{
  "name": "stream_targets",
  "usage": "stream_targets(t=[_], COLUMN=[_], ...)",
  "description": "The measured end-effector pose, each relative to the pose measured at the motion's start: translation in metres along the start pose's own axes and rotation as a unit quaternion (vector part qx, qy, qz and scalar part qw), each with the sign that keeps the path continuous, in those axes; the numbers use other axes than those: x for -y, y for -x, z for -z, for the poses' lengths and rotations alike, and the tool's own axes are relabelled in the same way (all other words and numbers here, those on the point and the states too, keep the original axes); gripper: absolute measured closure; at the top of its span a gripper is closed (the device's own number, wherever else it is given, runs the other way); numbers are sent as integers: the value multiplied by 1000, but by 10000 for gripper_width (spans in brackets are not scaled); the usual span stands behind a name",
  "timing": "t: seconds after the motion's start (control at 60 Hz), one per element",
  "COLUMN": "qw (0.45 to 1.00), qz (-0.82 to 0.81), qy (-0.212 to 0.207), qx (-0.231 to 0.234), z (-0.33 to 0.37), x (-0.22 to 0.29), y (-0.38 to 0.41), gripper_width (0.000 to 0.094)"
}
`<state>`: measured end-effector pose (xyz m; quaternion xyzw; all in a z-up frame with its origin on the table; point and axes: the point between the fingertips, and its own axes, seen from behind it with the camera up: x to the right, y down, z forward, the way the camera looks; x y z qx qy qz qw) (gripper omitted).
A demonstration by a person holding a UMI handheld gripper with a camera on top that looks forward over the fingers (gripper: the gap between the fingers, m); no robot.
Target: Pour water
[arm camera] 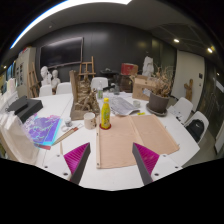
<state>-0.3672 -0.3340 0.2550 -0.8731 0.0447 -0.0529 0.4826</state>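
This is an art studio or classroom. White plaster busts (46,76) and a wooden easel (86,70) stand beyond the counter's (185,150) far edge, before a dark wall board (62,51). Craft papers (123,138) cover the counter's middle.

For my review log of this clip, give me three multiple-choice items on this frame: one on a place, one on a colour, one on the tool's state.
1. Where does the yellow bottle stand?
A. between the fingers
B. on the table, beyond the fingers
C. on a chair

2. What colour are the tool's finger pads?
A. green
B. white
C. magenta

3. What is the tool doing?
A. open, holding nothing
B. shut on the bottle
C. shut on a cup

Key: 1 B, the bottle stands upright past the brown paper sheet. 2 C, both inner faces show magenta. 3 A, the fingers stand apart with only the sheet below them.
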Motion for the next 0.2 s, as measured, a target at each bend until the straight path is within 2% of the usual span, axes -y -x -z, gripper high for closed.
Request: stream_targets(t=[0.2], qw=[999], qz=[17], qy=[14], qx=[27], z=[4], x=[-14], y=[4], gripper_width=[73])
